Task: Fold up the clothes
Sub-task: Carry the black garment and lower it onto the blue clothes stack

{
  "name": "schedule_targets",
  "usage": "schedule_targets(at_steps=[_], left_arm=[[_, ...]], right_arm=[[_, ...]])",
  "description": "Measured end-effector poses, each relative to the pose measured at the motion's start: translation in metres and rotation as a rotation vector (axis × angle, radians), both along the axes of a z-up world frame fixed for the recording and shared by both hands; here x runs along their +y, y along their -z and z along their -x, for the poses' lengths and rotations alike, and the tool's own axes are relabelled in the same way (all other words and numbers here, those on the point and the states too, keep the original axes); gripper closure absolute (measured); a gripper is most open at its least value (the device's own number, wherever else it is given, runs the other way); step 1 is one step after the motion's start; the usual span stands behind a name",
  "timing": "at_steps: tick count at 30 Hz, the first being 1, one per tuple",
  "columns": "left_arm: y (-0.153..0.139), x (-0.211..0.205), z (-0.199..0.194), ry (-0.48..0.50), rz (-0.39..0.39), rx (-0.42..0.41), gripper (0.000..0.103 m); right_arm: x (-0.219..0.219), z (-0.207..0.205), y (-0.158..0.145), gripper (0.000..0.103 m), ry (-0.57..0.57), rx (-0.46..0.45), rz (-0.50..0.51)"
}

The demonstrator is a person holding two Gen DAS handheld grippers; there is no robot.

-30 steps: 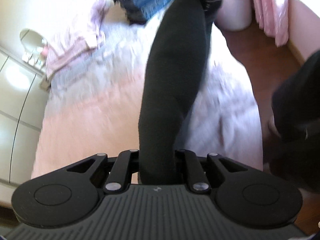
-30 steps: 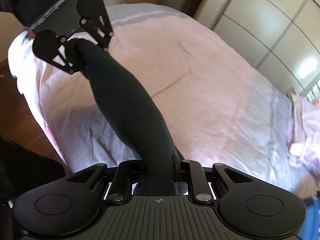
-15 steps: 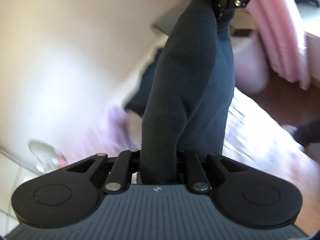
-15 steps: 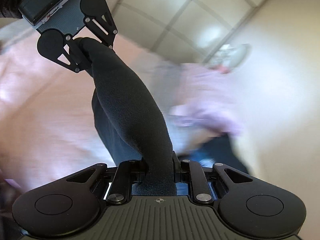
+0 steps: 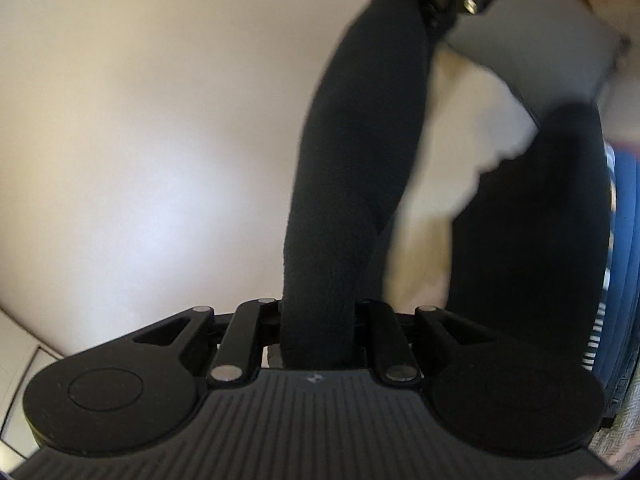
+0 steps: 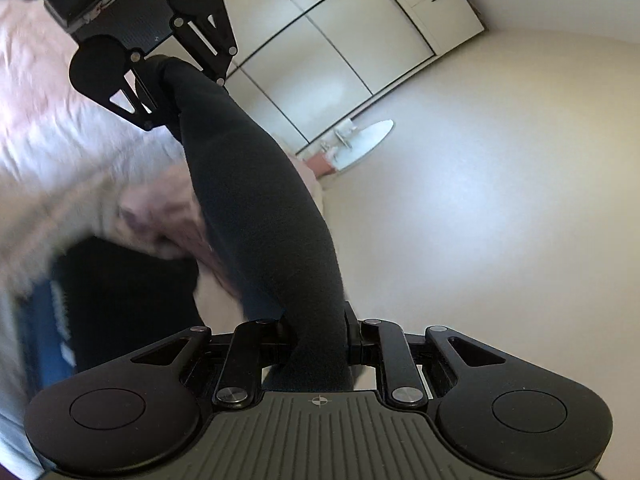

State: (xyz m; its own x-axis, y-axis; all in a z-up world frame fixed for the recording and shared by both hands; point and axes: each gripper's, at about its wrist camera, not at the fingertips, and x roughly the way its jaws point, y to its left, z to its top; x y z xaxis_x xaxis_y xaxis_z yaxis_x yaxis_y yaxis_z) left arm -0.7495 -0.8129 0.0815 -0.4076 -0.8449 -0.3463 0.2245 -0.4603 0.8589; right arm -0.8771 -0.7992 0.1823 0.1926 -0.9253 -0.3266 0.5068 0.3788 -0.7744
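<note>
— What do your jaws hold?
— My left gripper is clamped on one end of the black garment, and my right gripper is clamped on the other end. The cloth is stretched in the air between both.
— And around it?
— A pale wall, white wardrobe doors, and the blurred pink bed under

A taut black garment spans the whole gap between the left gripper and the right gripper, so nothing passes straight between them. To one side a plain wall and closet doors close the room off. Below, the pink bed carries a dark clothes pile near its edge; above the garment the air is open.
</note>
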Motion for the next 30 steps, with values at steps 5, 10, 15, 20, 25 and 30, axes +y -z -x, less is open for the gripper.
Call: schedule_targets(at_steps=[5, 10, 15, 20, 25, 30], left_arm=[[0.126, -0.006, 0.02, 0.009, -0.086, -0.195, 0.091], [0.133, -0.005, 0.017, -0.022, -0.092, -0.132, 0.092], [0.142, 0.002, 0.013, -0.002, -0.075, -0.132, 0.093], [0.156, 0.014, 0.002, 0.033, -0.027, -0.109, 0.094], [0.15, 0.007, 0.001, 0.026, -0.029, -0.09, 0.093], [0.155, 0.019, -0.007, 0.03, -0.026, -0.051, 0.093]], right_arm=[[-0.018, 0.02, 0.121, 0.084, -0.006, 0.046, -0.219], [-0.016, 0.032, 0.157, 0.081, -0.015, -0.003, -0.283], [-0.008, 0.02, 0.161, 0.081, 0.025, -0.02, -0.301], [0.027, 0.013, 0.181, 0.077, 0.061, 0.007, -0.241], [0.01, 0.005, 0.179, 0.077, 0.074, 0.033, -0.242], [0.026, 0.004, 0.187, 0.077, 0.128, -0.014, -0.246]])
